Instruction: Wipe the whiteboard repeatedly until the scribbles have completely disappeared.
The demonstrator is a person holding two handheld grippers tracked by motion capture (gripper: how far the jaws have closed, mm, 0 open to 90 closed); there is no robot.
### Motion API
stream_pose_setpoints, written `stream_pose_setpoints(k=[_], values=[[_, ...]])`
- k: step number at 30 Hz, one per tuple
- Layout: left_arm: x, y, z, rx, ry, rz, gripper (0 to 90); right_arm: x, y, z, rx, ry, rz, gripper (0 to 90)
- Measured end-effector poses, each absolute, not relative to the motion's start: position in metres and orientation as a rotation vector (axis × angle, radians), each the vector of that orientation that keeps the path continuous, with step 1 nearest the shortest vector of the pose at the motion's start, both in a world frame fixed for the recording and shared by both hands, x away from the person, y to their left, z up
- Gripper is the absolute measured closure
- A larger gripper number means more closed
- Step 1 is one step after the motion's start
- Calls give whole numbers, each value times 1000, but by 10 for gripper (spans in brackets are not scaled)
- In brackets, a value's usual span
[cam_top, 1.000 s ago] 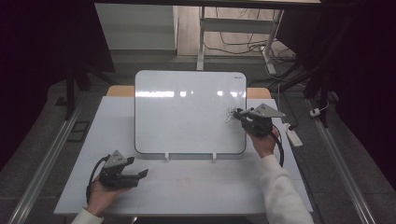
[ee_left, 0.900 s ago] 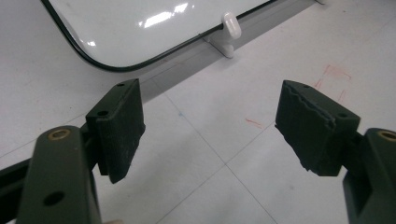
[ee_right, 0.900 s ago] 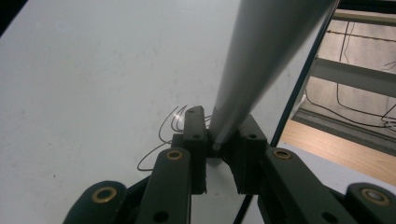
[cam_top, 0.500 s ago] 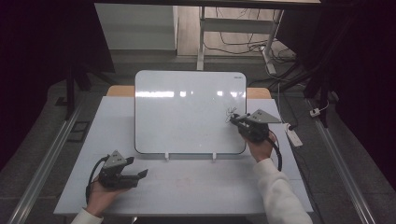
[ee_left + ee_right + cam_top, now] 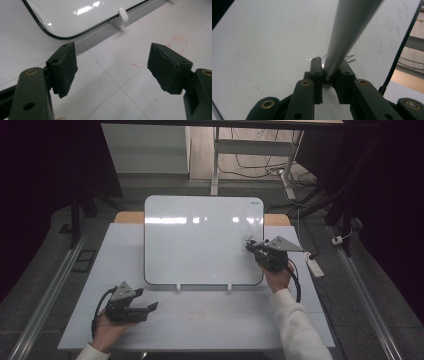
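A white whiteboard (image 5: 200,240) stands tilted on the white table (image 5: 210,325). My right gripper (image 5: 251,247) is at the board's right side, shut on a slim grey pen (image 5: 347,30) whose shaft runs up past the camera. Thin dark scribbles (image 5: 350,58) show on the board (image 5: 262,45) just behind the jaws, and also in the high view as scribbles (image 5: 246,240). My left gripper (image 5: 150,307) rests at the table's front left, open with nothing between its pads (image 5: 63,67). The board's lower corner (image 5: 75,12) lies ahead of it.
Two small white feet (image 5: 178,287) (image 5: 229,287) prop the board's lower edge; one foot (image 5: 122,15) shows in the left gripper view. Faint red marks (image 5: 178,41) are on the table top. A white power strip (image 5: 312,265) lies at the table's right edge.
My right hand with the pen has shifted slightly nearer along the board's right side. The left hand has stayed put.
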State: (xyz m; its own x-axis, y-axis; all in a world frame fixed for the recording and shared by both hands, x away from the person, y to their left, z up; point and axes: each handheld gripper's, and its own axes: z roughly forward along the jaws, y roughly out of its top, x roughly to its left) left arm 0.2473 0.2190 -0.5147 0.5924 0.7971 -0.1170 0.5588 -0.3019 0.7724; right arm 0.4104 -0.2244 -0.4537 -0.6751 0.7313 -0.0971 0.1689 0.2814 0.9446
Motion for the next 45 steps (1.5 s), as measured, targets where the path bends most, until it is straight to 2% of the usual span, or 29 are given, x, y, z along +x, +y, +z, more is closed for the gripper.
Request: stream_pose_setpoints(k=[3,7,12,18,23,29,34,40,45], values=[[249,218,-515,2005,1079,363,241,405,-210,-458,717,2083,1363,779],[247,218,-515,2008,1072,367,241,413,-223,-452,803,2018,1403,779],[248,219,-515,2004,1079,366,241,405,-212,-457,720,2084,1360,779],[248,219,-515,2003,1081,367,241,419,-227,-449,815,1971,1417,779],[249,218,-516,2009,1081,364,241,414,-216,-452,740,2046,1391,779],[248,218,-516,2004,1082,367,241,421,-232,-447,838,1937,1423,780],[248,218,-516,2009,1077,368,241,415,-216,-452,768,2016,1413,779],[248,219,-516,2003,1086,370,241,426,-235,-443,864,1898,1447,780],[248,219,-516,2006,1088,366,241,419,-215,-450,759,2003,1418,780]])
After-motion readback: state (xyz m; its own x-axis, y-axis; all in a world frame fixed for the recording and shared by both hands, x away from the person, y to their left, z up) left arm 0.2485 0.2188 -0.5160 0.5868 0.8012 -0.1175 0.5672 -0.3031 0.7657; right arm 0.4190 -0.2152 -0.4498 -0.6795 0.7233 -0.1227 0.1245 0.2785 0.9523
